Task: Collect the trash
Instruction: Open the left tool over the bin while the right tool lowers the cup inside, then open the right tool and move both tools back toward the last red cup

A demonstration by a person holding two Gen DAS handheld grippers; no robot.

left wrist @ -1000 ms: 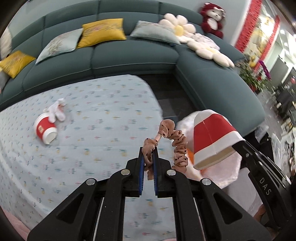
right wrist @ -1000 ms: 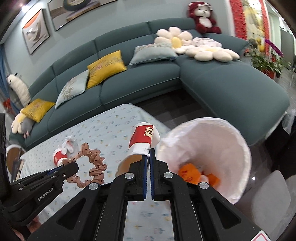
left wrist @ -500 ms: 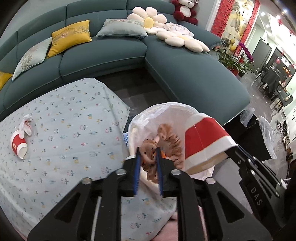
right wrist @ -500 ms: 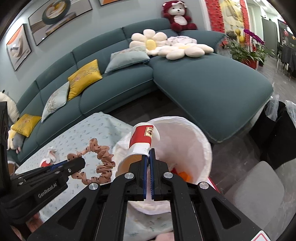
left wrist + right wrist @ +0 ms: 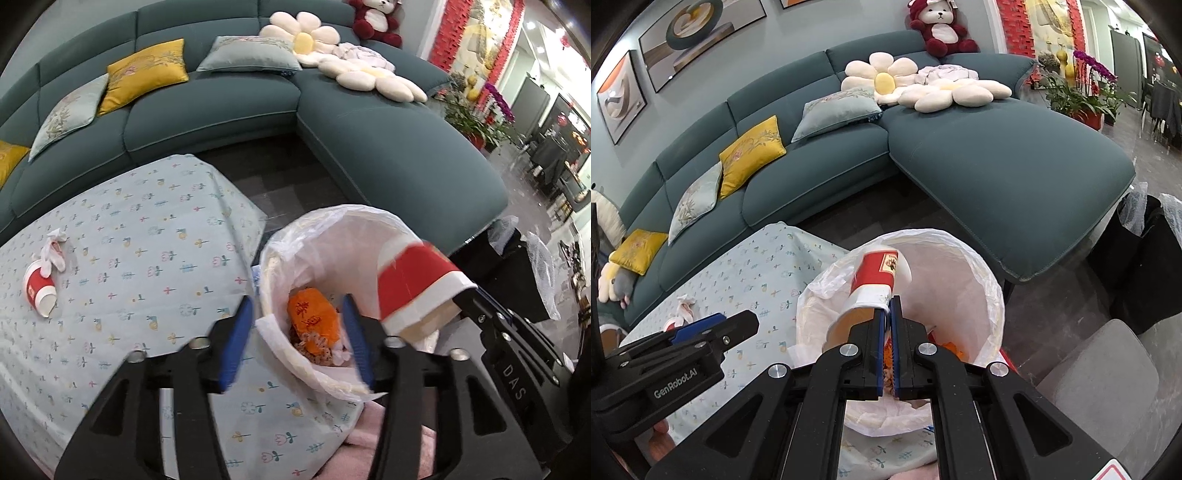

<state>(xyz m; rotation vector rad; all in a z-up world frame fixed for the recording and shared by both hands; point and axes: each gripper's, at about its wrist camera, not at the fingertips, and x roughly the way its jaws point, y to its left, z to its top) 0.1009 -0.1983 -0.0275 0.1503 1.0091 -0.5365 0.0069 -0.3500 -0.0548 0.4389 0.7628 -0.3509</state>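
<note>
A bin with a white liner [image 5: 334, 218] stands by the table's corner, with an orange wrapper [image 5: 314, 317] inside. The brown scrunchie [image 5: 314, 349] lies loose in the bin beneath it. My left gripper [image 5: 295, 301] hangs over the bin, jaws opening, nothing between its blue pads [image 5: 240, 332]. My right gripper [image 5: 888, 301] pinches the rim of a red and white paper cup [image 5: 875, 277] above the bin's [image 5: 991, 291] mouth; its jaws are just starting to part, the rim still between them. A second red cup [image 5: 38, 291] lies on its side on the table beside a crumpled tissue [image 5: 53, 251].
The table wears a pale flowered cloth [image 5: 129, 240]. A teal corner sofa [image 5: 997, 166] with cushions wraps around behind the table and the bin. To the right stand a black lined bin [image 5: 1145, 258] and a grey stool [image 5: 1100, 373]. Dark floor lies between sofa and table.
Both grippers have swung from over the table to over the bin. The left one has opened and the scrunchie has dropped in. The right one still carries the cup.
</note>
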